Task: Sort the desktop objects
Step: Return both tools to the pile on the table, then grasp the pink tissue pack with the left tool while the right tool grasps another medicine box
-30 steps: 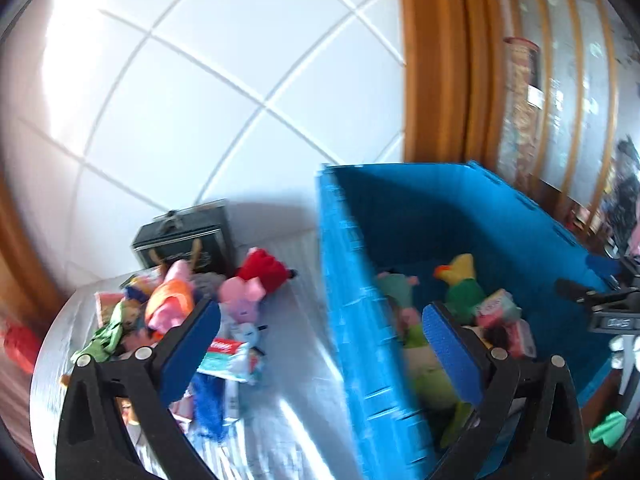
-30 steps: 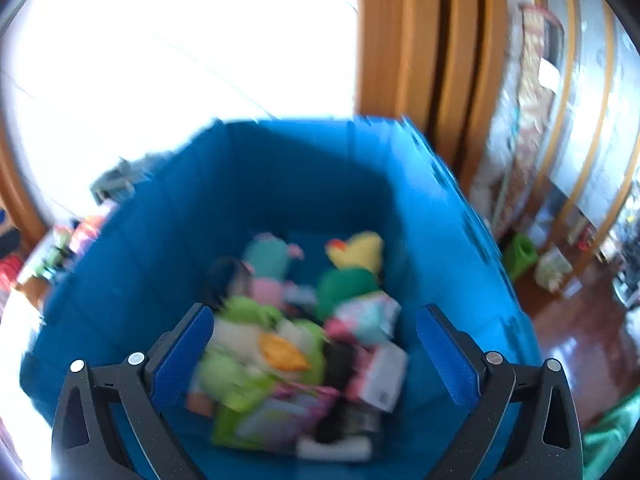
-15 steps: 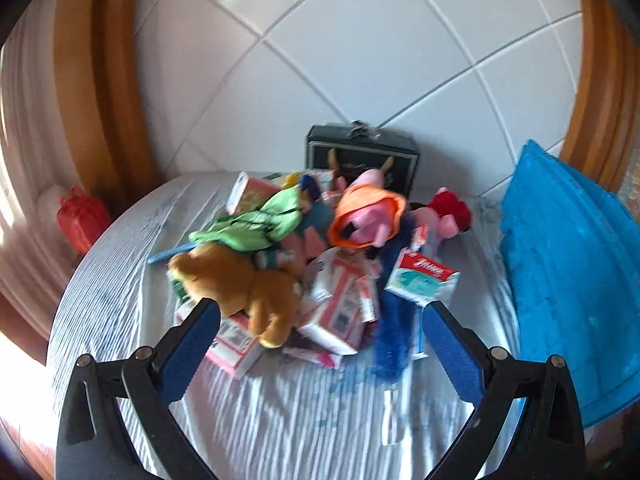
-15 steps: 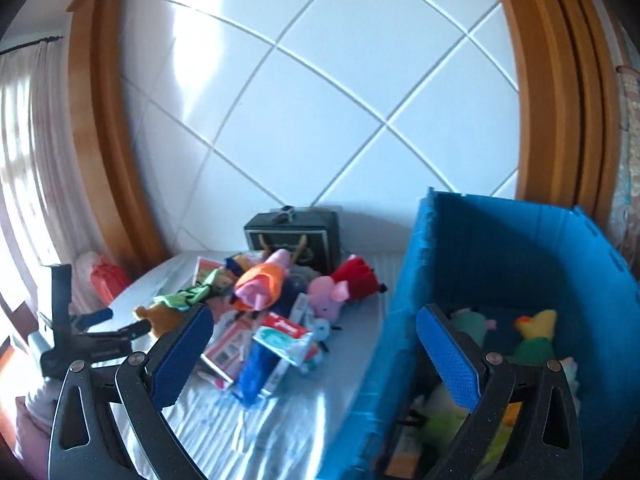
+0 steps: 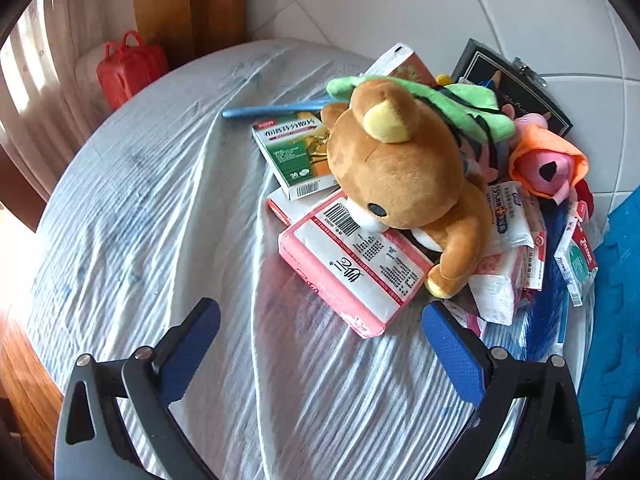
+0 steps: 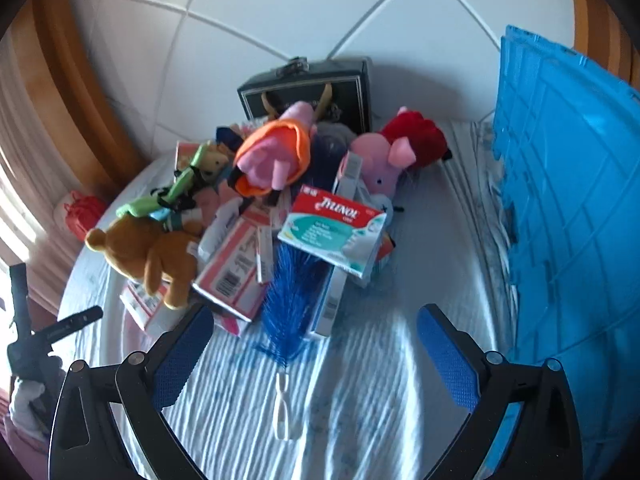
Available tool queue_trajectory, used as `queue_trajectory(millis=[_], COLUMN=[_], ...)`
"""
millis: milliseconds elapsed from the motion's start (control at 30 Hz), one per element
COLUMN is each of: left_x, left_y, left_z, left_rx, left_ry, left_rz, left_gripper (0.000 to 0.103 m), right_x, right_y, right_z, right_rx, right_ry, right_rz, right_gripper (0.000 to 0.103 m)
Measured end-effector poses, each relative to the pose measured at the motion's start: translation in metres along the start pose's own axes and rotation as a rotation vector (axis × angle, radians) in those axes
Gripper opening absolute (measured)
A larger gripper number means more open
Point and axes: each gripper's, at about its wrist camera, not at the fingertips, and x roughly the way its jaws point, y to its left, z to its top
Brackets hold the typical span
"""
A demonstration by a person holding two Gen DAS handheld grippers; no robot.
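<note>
Overhead, the blue crate (image 6: 568,208) stood at the right of the cloth-covered table (image 5: 140,208), beside the heap. Brown plush bear (image 5: 400,176) lay face-down across the pink box (image 5: 352,264), mid-heap; judged light, soft, best pinched at the body. Left gripper (image 5: 320,344) and right gripper (image 6: 316,344) hovered short of the heap, jaws spread, empty. White tiled wall (image 6: 300,8) behind.

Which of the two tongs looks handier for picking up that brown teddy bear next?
Probably the left tongs: open, with the brown teddy bear close ahead between the fingers. The right tongs, also open, face the blue bottle brush; the bear lies off to their left.
</note>
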Motion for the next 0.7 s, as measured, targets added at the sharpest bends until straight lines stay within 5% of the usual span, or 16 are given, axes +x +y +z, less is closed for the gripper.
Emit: queue_trajectory(millis=[233, 367, 467, 700], left_x=[0.055, 0.086, 0.097, 0.087], left_y=[-0.020, -0.035, -0.040, -0.024], left_z=[0.021, 0.031, 0.033, 0.015], left_rx=[-0.148, -0.191, -0.174, 0.002], left_ry=[0.063, 0.088, 0.053, 0.075], left_rz=[-0.014, 0.048, 0.121, 0.126], left_gripper=[0.103, 0.103, 0.103, 0.103], right_x=[0.050, 0.072, 0.093, 0.131], right_y=[-0.013, -0.019, -0.020, -0.013], right_z=[0.005, 0.019, 0.025, 0.017], right_rx=[-0.009, -0.014, -0.011, 0.011], right_ry=[0.109, 0.123, 0.138, 0.217], right_rz=[-0.015, -0.009, -0.002, -0.008], right_gripper=[0.103, 0.103, 0.103, 0.103])
